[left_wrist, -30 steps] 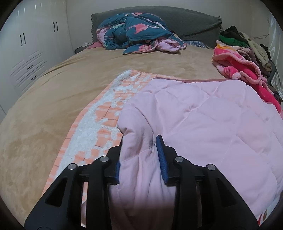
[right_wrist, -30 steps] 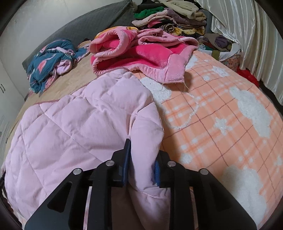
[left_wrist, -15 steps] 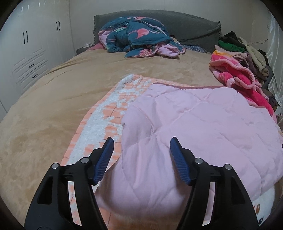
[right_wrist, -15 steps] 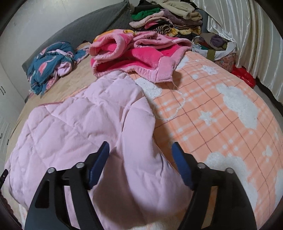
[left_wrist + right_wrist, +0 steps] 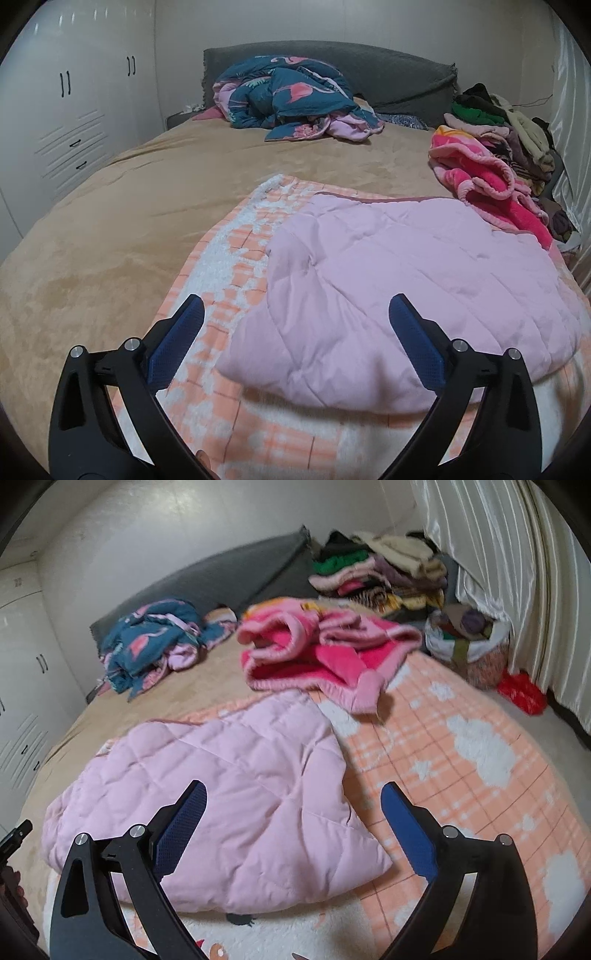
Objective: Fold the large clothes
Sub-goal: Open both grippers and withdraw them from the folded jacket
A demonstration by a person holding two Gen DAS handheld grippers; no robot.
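Note:
A pale pink quilted garment (image 5: 406,280) (image 5: 229,797) lies folded on an orange-and-white plaid blanket (image 5: 236,254) (image 5: 461,760) spread over the bed. My left gripper (image 5: 295,306) hovers above its near left corner, jaws opening wide, nothing between the blue pads (image 5: 177,339). My right gripper (image 5: 291,790) hangs over the garment's near right part, jaws also opening, pads (image 5: 406,830) clear of the cloth. Neither touches the garment.
A bright pink fleece blanket (image 5: 484,177) (image 5: 325,653) lies beyond the garment. A teal flamingo quilt (image 5: 288,99) (image 5: 151,638) sits by the grey headboard (image 5: 388,74). Stacked clothes (image 5: 376,568), a basket (image 5: 469,642) and curtains (image 5: 517,561) stand right; white wardrobes (image 5: 70,122) left.
Both grippers let go of the pink garment's folded edge, opened wide and pulled back and up. The garment has dropped flat on the plaid blanket.

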